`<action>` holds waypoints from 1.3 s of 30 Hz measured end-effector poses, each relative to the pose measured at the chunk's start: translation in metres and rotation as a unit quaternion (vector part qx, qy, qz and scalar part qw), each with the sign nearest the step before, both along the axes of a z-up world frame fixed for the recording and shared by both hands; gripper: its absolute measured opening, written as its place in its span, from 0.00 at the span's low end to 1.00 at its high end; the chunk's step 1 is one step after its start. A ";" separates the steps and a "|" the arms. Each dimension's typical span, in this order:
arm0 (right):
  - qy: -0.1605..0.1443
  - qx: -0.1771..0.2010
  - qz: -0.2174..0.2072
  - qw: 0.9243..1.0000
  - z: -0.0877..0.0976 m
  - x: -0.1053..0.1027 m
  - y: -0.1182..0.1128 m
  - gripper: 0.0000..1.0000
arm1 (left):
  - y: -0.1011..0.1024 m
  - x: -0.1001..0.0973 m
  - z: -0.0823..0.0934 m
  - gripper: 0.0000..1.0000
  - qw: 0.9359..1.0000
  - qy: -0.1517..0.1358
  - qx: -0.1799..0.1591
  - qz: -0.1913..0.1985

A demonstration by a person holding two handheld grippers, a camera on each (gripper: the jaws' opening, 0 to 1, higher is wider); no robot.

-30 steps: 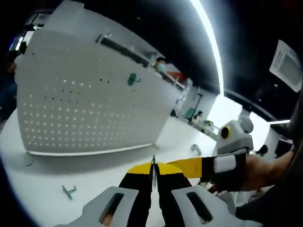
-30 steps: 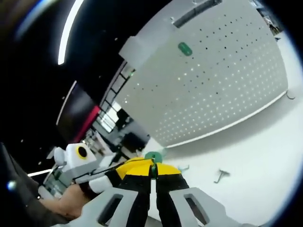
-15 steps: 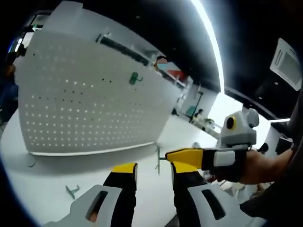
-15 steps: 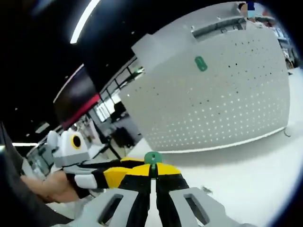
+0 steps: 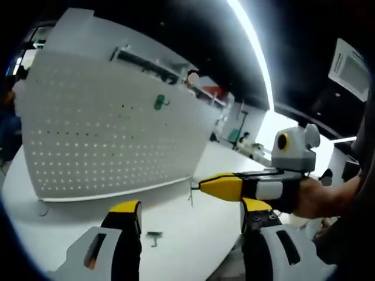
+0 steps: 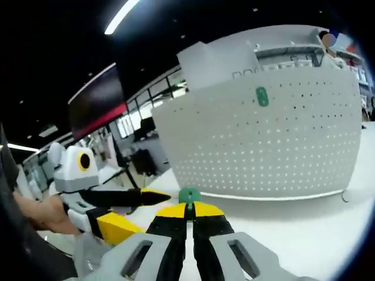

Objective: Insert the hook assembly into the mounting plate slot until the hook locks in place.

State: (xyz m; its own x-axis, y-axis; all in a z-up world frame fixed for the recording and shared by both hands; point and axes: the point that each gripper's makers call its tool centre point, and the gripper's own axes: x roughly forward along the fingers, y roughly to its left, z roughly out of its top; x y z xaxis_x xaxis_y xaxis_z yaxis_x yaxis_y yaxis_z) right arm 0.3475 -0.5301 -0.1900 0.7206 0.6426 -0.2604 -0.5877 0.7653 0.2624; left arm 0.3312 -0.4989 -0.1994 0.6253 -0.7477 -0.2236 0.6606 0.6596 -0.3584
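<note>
The white perforated mounting plate (image 5: pixel 105 137) stands upright on the table, with a green hook (image 5: pixel 159 103) fixed high on it. My left gripper (image 5: pixel 190 208) is open wide with nothing between its jaws. From the right, my right gripper (image 5: pixel 204 186) reaches in, shut on the hook assembly (image 5: pixel 191 196), a thin metal hook. In the right gripper view the right gripper (image 6: pixel 188 213) pinches the hook assembly's green base (image 6: pixel 188 195) in front of the mounting plate (image 6: pixel 263 140), and the green hook (image 6: pixel 261 96) shows on it. The left gripper (image 6: pixel 146 211) stands open at the left.
A loose small hook (image 5: pixel 154 236) lies on the white table (image 5: pixel 176 246) near my left jaw. Another small metal piece (image 6: pixel 344 196) lies by the plate's right foot. A hand (image 5: pixel 313 199) holds the right gripper. Office space stretches behind.
My left gripper has gone from shut on the hook assembly to wide open, leaving it in the right gripper. The right gripper view has swung level, facing the plate.
</note>
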 end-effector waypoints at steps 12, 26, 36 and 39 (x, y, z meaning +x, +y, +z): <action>-0.006 -0.006 0.001 1.000 0.001 0.003 -0.001 0.00 | -0.011 -0.010 0.006 0.90 1.000 -0.009 0.006 -0.023; -0.034 -0.029 0.011 0.999 0.005 0.008 0.004 0.00 | -0.015 -0.013 0.011 1.00 0.999 -0.011 0.007 -0.031; -0.046 -0.036 0.007 0.998 0.007 0.021 0.006 0.00 | -0.010 -0.011 0.017 1.00 0.999 -0.019 0.010 -0.025; -0.053 -0.041 0.005 0.998 0.008 0.025 0.006 0.00 | -0.007 -0.010 0.017 1.00 0.999 -0.022 0.015 -0.023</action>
State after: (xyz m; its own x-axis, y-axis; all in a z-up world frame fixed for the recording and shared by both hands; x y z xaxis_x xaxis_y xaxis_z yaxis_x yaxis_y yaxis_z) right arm 0.3722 -0.5242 -0.1817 0.7402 0.6301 -0.2347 -0.6169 0.7752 0.1358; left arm 0.3214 -0.5054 -0.1825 0.6002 -0.7692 -0.2192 0.7050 0.6382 -0.3093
